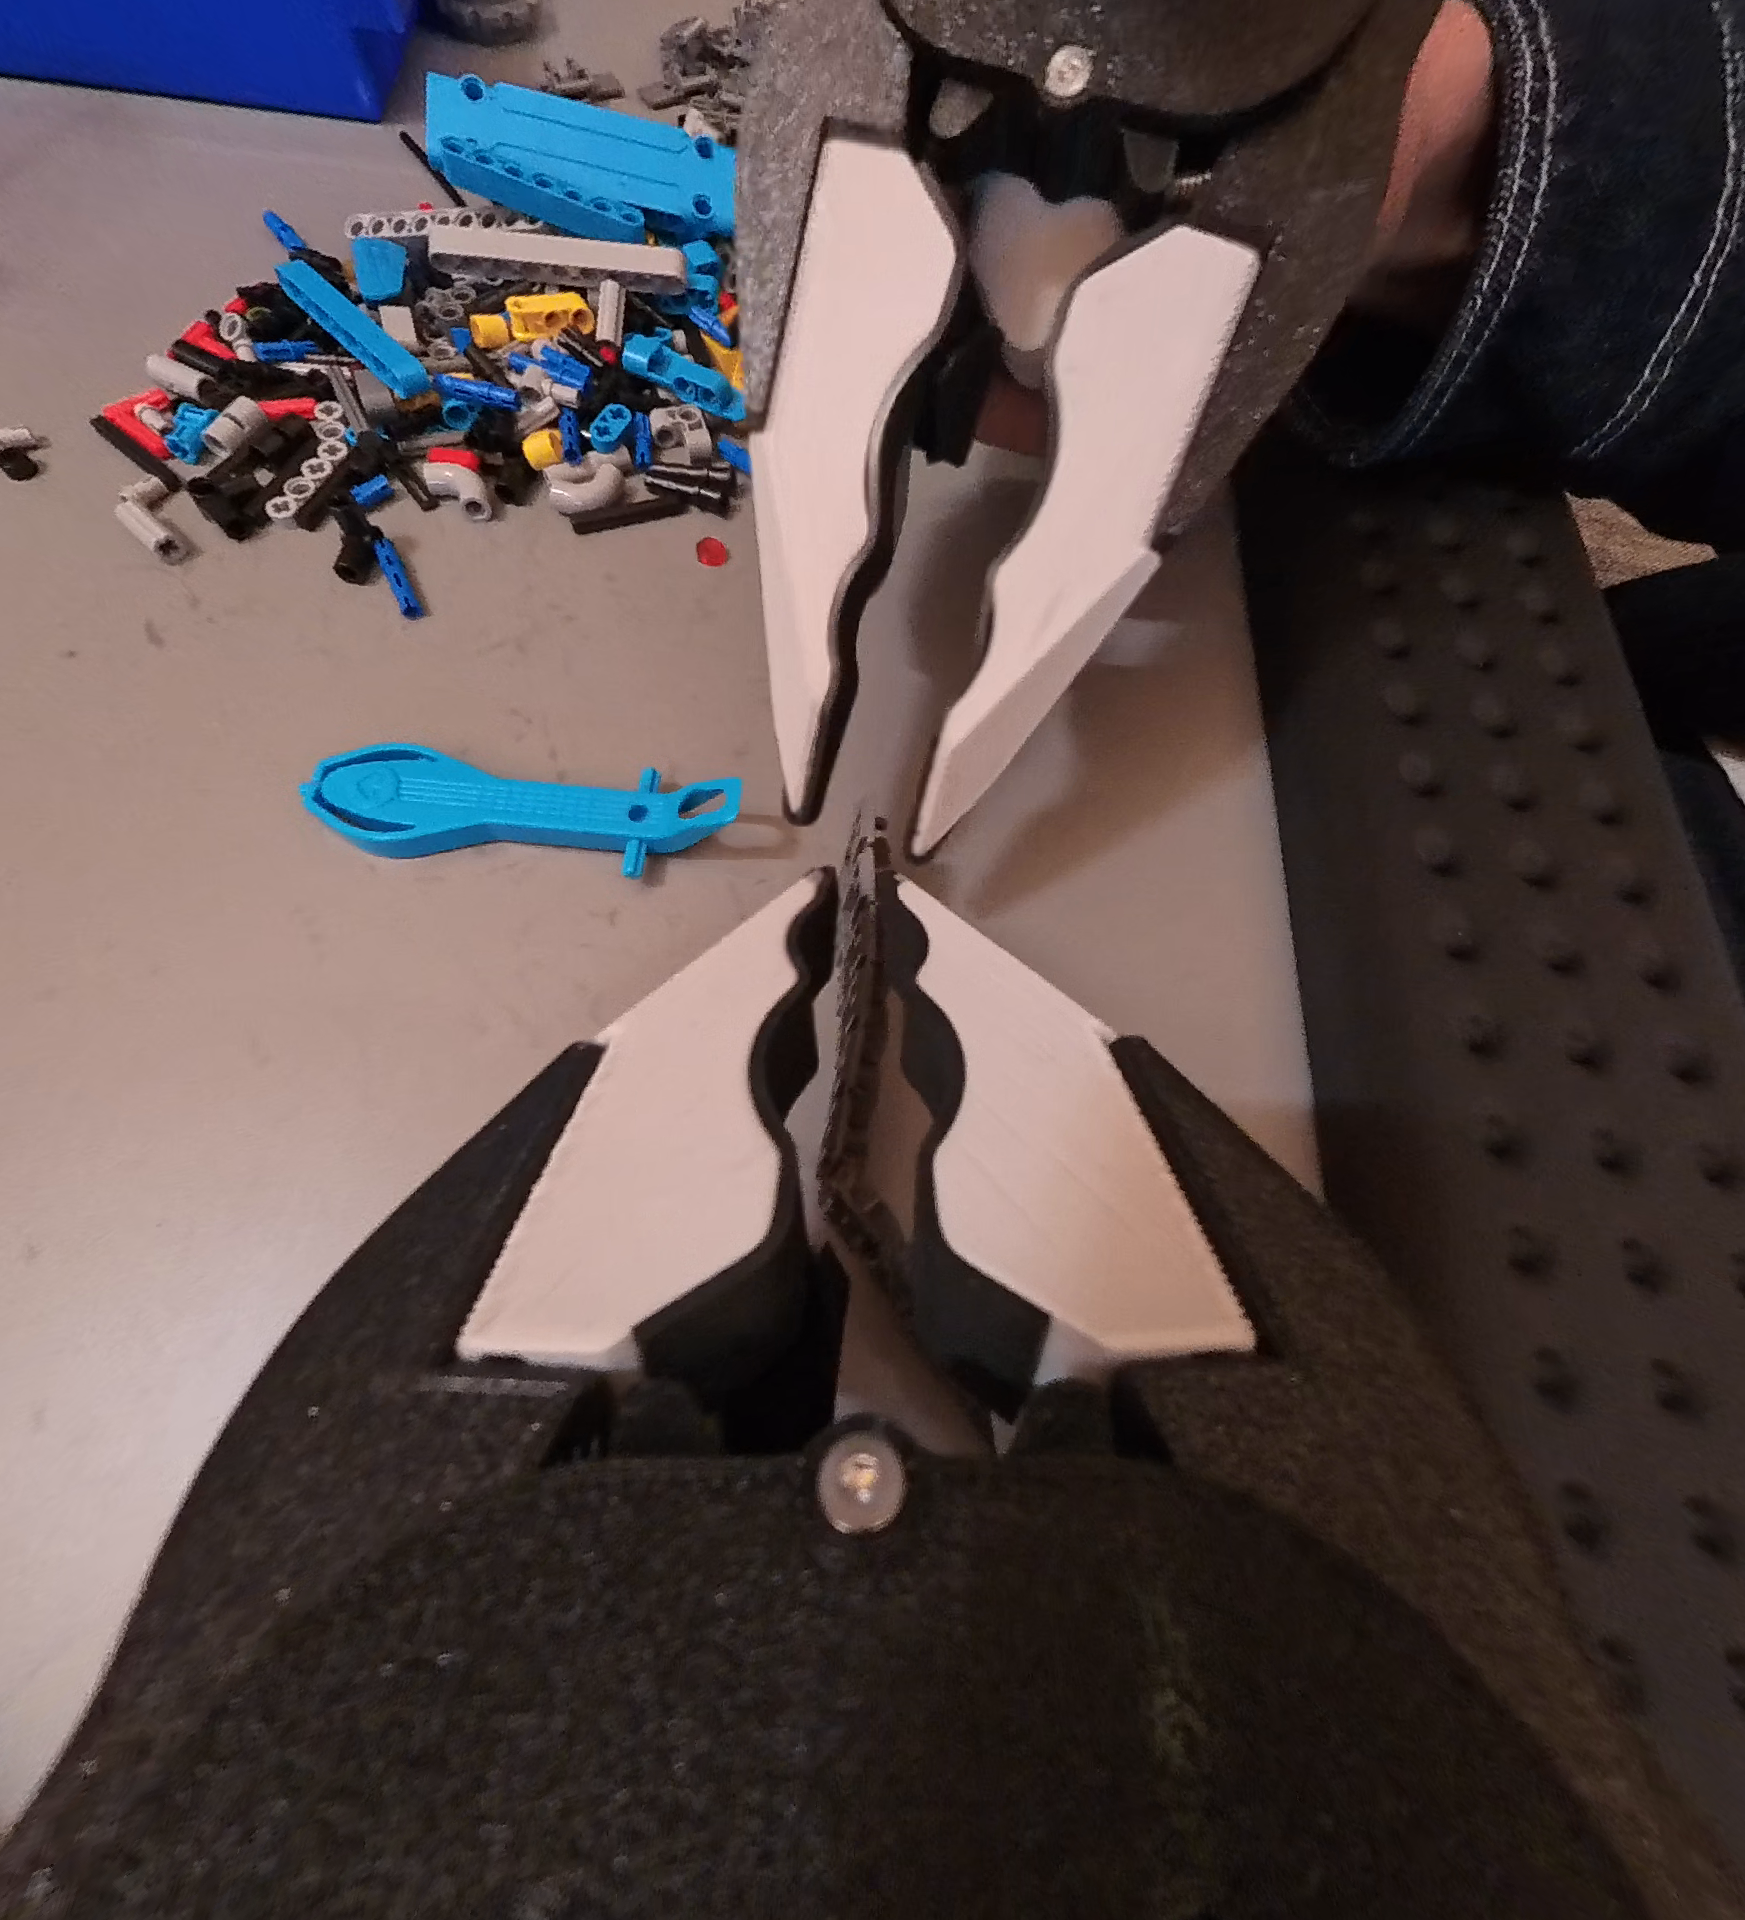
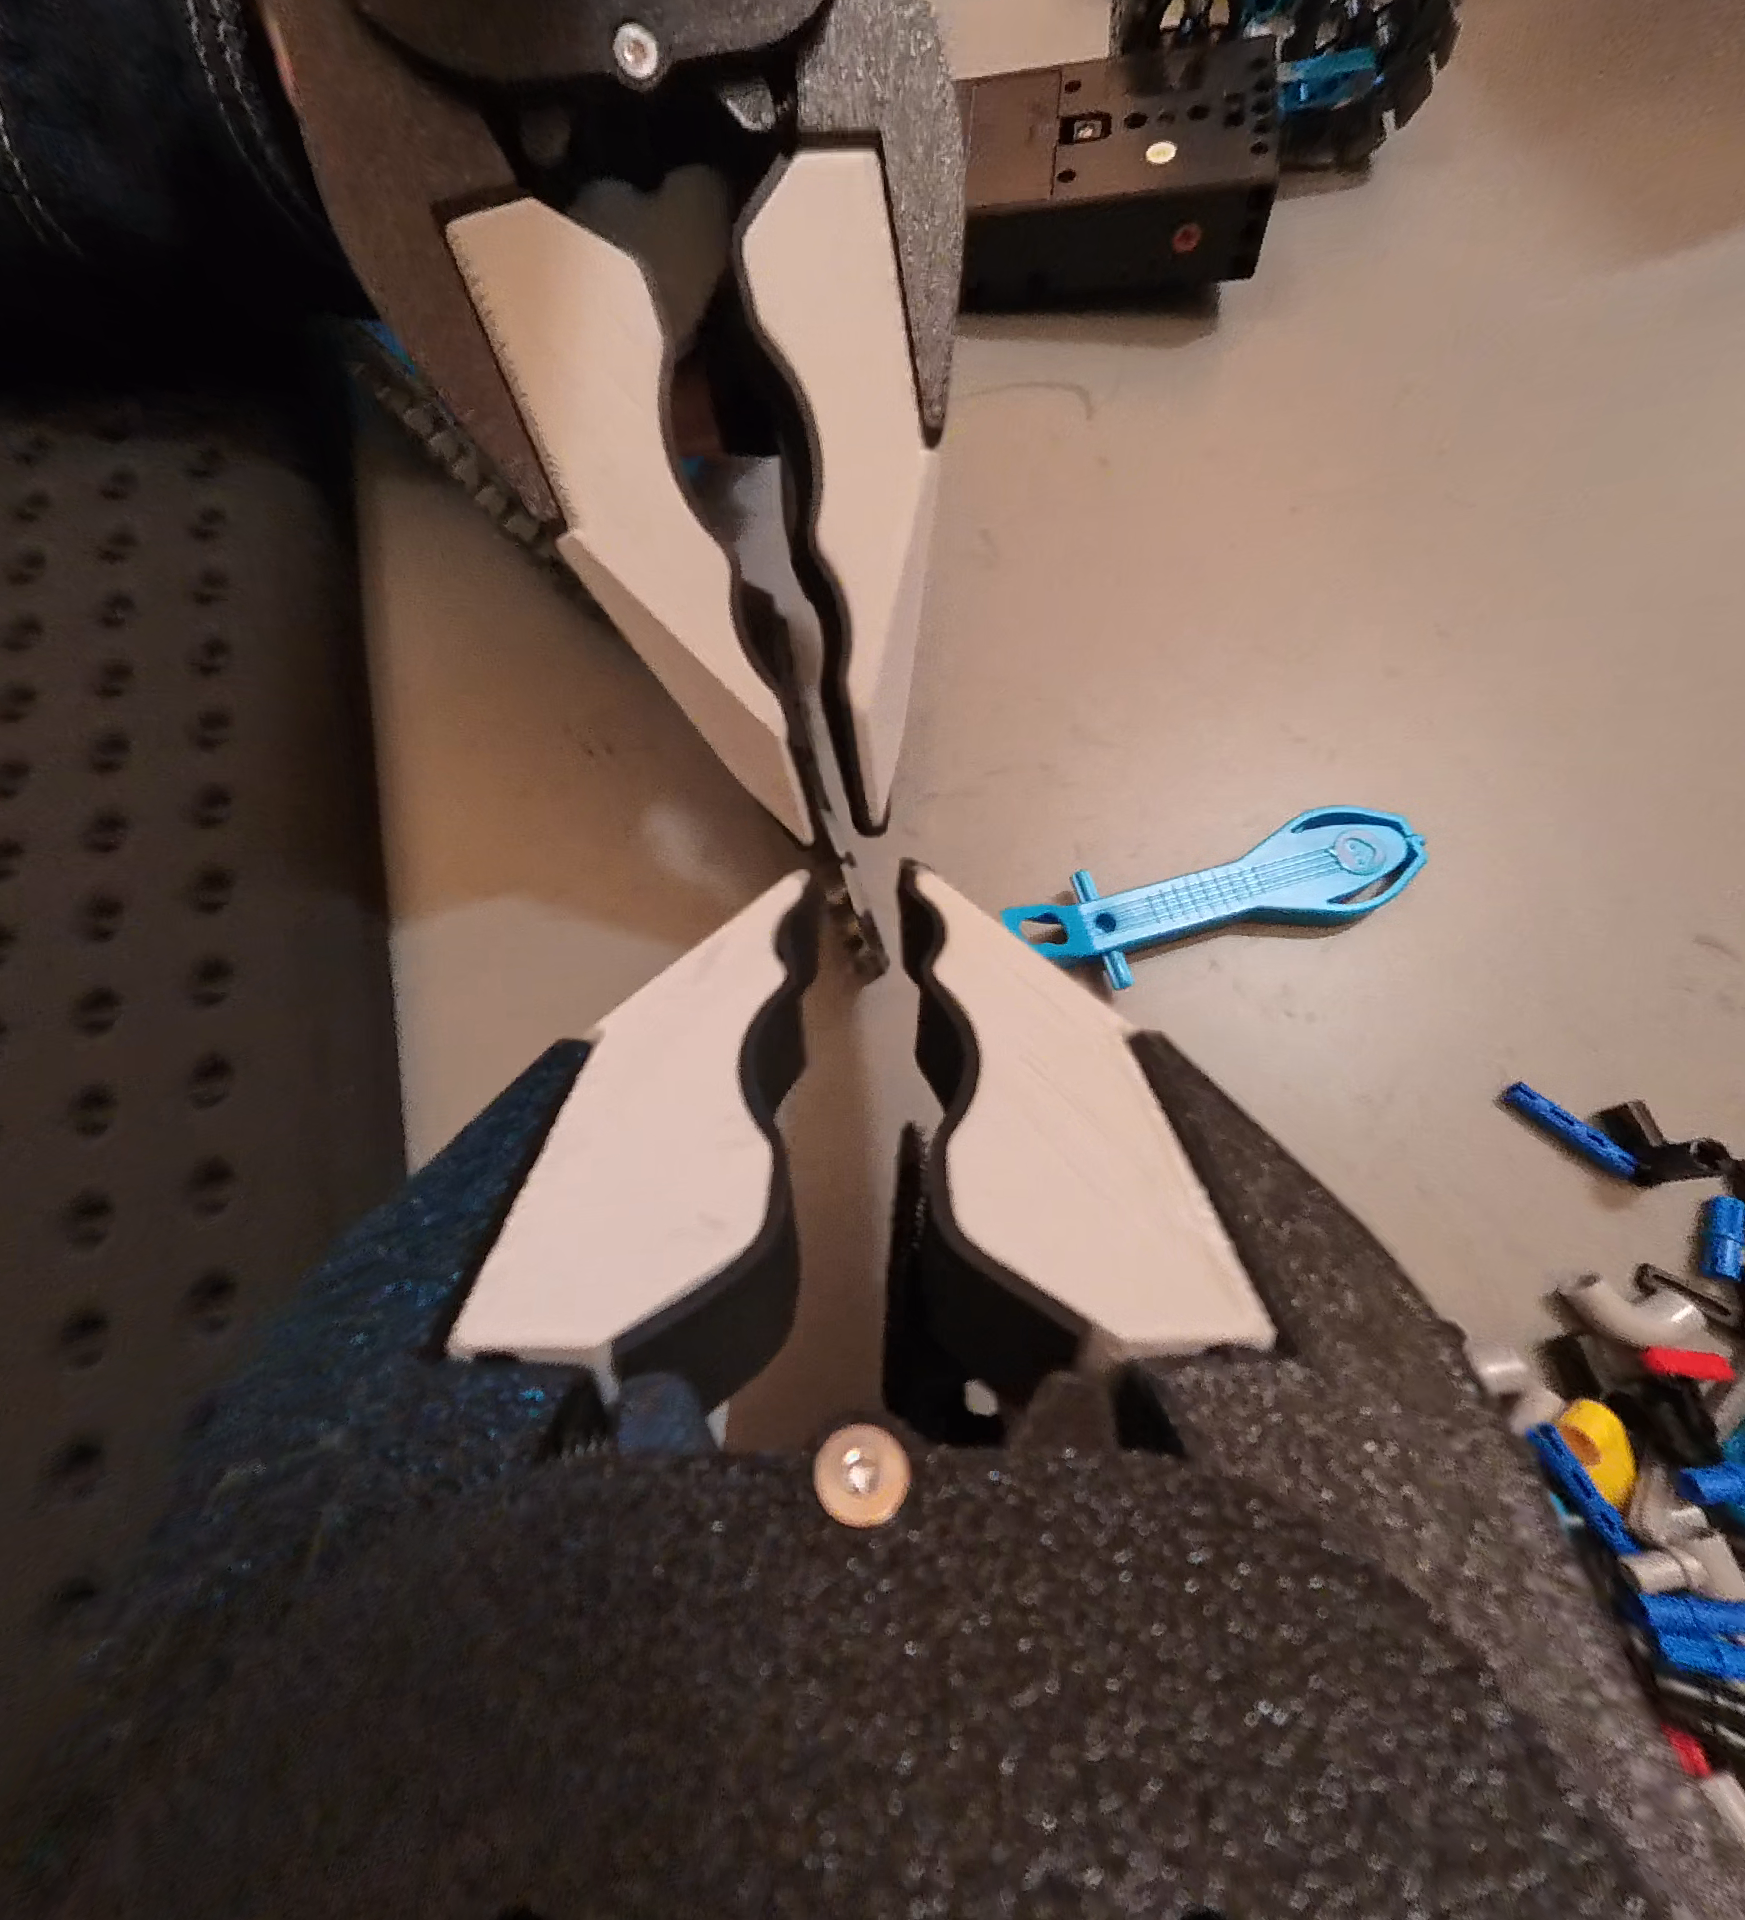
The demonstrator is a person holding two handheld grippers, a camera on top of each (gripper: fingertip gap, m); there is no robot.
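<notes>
My left gripper (image 1: 863,883) is shut on a black toothed track strip (image 1: 852,1039), held on edge between its white fingers; the strip's end sticks out a little past the tips. My right gripper (image 1: 860,826) faces it tip to tip, jaws a little apart around that end. In the right wrist view the right gripper (image 2: 855,878) is open with the strip's end (image 2: 860,930) between its tips, apart from both pads. The left gripper (image 2: 840,826) is opposite, shut on the strip, whose rest trails behind it (image 2: 452,457).
A blue spoon-shaped plastic tool (image 1: 525,805) (image 2: 1221,894) lies on the grey table beside the tips. A pile of small building parts (image 1: 432,384) (image 2: 1699,1403) lies farther off. A black dotted mat (image 1: 1533,1039) (image 2: 120,935) borders the table. A black box (image 2: 1107,177) stands behind. My left and right fingertips are right by each other.
</notes>
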